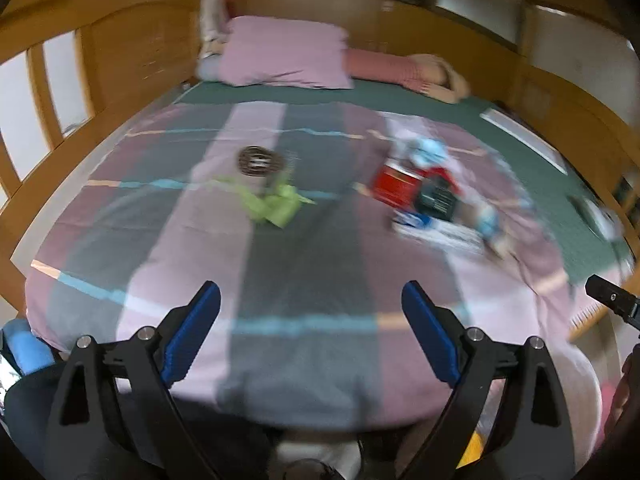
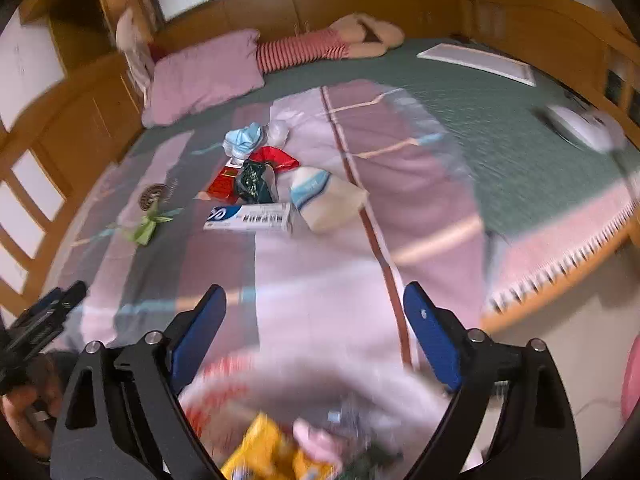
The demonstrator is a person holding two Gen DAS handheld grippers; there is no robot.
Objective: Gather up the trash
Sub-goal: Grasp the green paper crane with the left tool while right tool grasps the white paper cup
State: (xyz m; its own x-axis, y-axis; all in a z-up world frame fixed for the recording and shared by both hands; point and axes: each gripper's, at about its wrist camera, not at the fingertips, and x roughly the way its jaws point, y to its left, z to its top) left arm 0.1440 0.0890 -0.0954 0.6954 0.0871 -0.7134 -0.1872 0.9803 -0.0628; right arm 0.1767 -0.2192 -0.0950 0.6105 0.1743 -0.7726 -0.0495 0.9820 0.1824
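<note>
Trash lies in a pile on the striped blanket (image 2: 320, 280): a blue face mask (image 2: 244, 140), a red packet (image 2: 224, 184), a dark green packet (image 2: 252, 182), a white and blue box (image 2: 248, 216) and a beige and blue bag (image 2: 324, 200). Left of the pile are a green wrapper (image 2: 148, 228) and a round brown lid (image 2: 154, 194). The left wrist view shows the green wrapper (image 1: 276, 206) and red packet (image 1: 394, 188) far ahead. My left gripper (image 1: 312, 312) is open and holds nothing. My right gripper (image 2: 316, 320) is open above a blurred white bag (image 2: 320, 376) holding a yellow wrapper (image 2: 264, 448).
A pink pillow (image 2: 204, 76) and a striped stuffed toy (image 2: 304, 48) lie at the head of the bed. On the green sheet are a white flat board (image 2: 476, 62) and a white device (image 2: 580, 126). A wooden frame (image 2: 560, 276) rims the bed, with floor (image 2: 560, 360) to the right.
</note>
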